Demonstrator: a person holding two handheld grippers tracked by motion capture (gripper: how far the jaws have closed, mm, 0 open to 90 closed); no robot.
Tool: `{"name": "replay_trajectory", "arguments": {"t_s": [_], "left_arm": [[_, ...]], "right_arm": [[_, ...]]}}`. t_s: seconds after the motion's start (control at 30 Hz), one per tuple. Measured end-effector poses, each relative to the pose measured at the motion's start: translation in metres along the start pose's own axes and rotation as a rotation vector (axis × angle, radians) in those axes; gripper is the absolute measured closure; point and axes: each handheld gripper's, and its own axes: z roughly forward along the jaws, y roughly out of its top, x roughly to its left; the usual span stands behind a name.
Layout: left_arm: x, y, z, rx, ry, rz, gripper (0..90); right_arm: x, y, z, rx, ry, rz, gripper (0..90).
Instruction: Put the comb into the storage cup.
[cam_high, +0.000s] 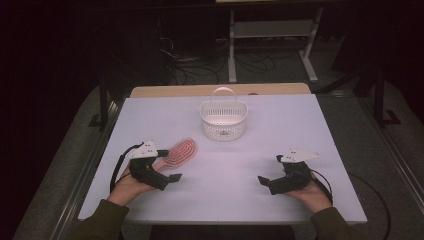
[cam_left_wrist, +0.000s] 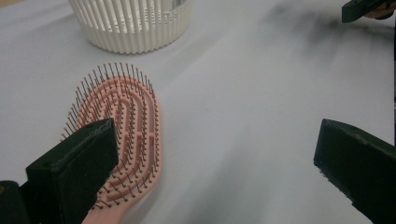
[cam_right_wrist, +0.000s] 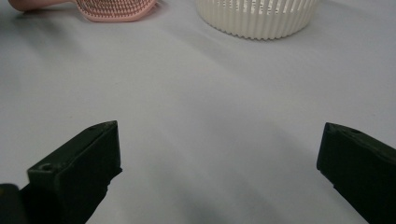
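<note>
Basket (cam_high: 223, 120) stands beyond hairbrush (cam_high: 180, 151), apart from left tool (cam_high: 169, 170).

A white slatted basket (cam_high: 223, 120) with an arched handle is seen upright near the far middle of the white table (cam_high: 240, 175), with a label on its wall. Beyond the table's far edge a strip of wooden board (cam_high: 165, 91) is seen, then a white metal frame (cam_high: 272, 35) and loose cables (cam_high: 200, 67) on the dark floor.

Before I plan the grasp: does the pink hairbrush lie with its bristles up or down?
Bristles up. The pink hairbrush lies flat on the table, its pins pointing upward.
</note>
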Motion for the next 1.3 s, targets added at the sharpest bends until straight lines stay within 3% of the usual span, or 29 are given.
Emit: {"name": "replay_trajectory", "arguments": {"t_s": [0.9,1.3], "left_arm": [[0.015,0.017,-0.017,-0.021,0.006,-0.025,0.0],[0.02,0.038,-0.02,-0.006,0.005,0.007,0.0]], "right_arm": [[-0.001,0.0,0.0,-0.004,-0.004,0.002,0.0],[-0.002,0.0,-0.001,-0.009,-0.005,0.008,0.0]]}}
